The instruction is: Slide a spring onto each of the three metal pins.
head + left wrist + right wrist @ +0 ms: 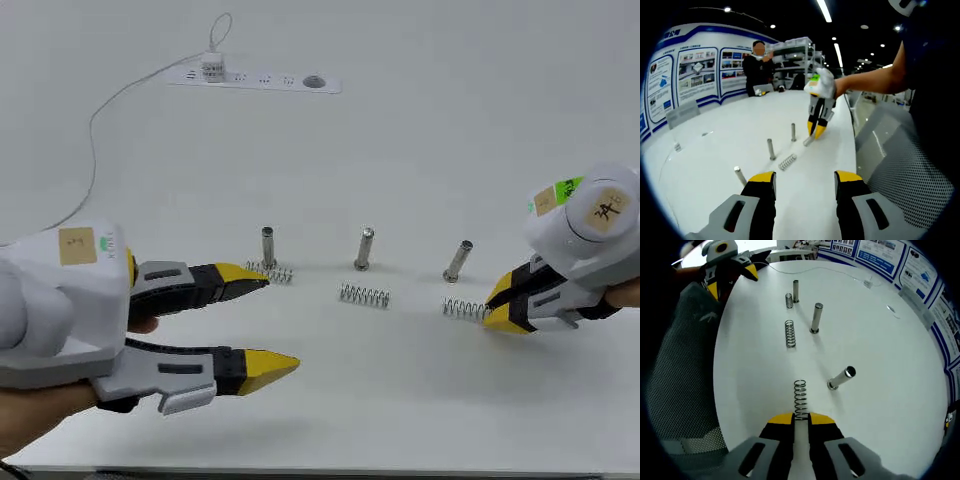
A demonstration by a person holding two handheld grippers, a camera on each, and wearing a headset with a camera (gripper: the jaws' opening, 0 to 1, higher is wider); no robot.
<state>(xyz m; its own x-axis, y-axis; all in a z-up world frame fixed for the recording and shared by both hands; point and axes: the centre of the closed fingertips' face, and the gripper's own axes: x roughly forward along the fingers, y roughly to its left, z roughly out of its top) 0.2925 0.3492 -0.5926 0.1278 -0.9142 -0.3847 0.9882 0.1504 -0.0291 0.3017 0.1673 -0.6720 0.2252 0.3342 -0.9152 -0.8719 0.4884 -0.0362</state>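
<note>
right spring pinched, every pin bare

white counter (400, 410) carried three metal pins in a row, none with a spring on it, and a power strip (255, 78) well behind them. one spring lay flat in front of each pin. the left spring (272, 271) lay just beside the foot of the left pin (268, 246). the middle spring (364, 295) was near the middle pin (365, 248), and the right spring (463, 309) was near the right pin (459, 260).

the right gripper (490, 312) was low at the counter. its fingers (782, 420) were drawn in to a narrow gap with the near end of the right spring between them. they appeared to pinch it, though the spring lay on the surface, not lifted. the left gripper (281, 322) hovered beside the left spring, fingers spread wide and holding nothing.

as i read it, the step in hand was the pickup of the first spring. the next move would call for lifting it, turning it end-down over the right pin, lining the coil's bore up with the pin's top, and lowering it. a grip at one end could let the free end sag, so that alignment would need care.
</note>
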